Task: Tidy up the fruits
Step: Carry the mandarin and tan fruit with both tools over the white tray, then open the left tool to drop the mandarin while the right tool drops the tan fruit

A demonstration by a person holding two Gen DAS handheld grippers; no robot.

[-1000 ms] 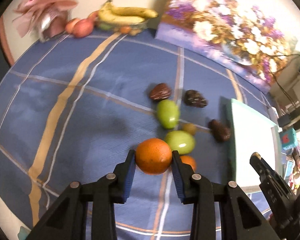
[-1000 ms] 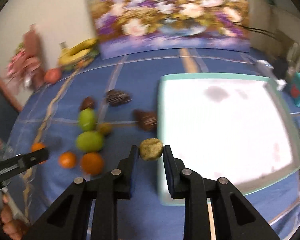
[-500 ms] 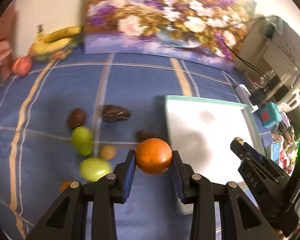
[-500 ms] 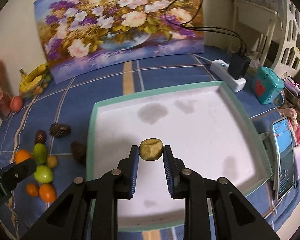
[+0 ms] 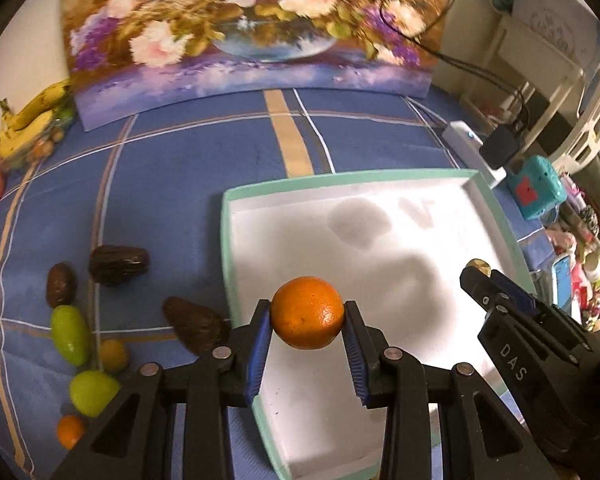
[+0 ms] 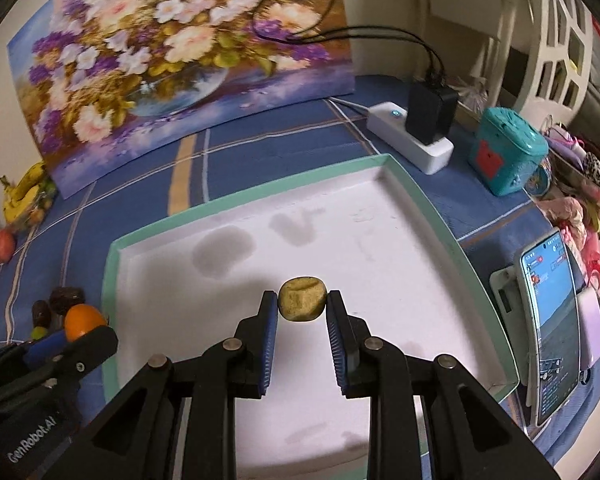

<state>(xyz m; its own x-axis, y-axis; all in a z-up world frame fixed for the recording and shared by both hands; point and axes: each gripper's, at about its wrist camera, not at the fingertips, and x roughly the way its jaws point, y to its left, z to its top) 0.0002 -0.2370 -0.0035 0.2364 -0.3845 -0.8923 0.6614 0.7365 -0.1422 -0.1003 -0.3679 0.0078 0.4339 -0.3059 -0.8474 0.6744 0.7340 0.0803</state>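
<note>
Above the tray [image 5: 476, 186], tilted-down left gripper [image 5: 307, 314] clamps an orange [image 5: 307, 312], right gripper [image 6: 302, 300] a walnut [image 6: 302, 299].

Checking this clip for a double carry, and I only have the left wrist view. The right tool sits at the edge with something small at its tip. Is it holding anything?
Observer: Yes, the right tool is shut on a small yellow-brown lump.
Operator: Is it over the tray?
Observer: Yes, the tray's white floor lies behind it.
Operator: Anything to the tray's right that I can't see?
Observer: A phone with its screen lit, propped up beside the tray.
</note>
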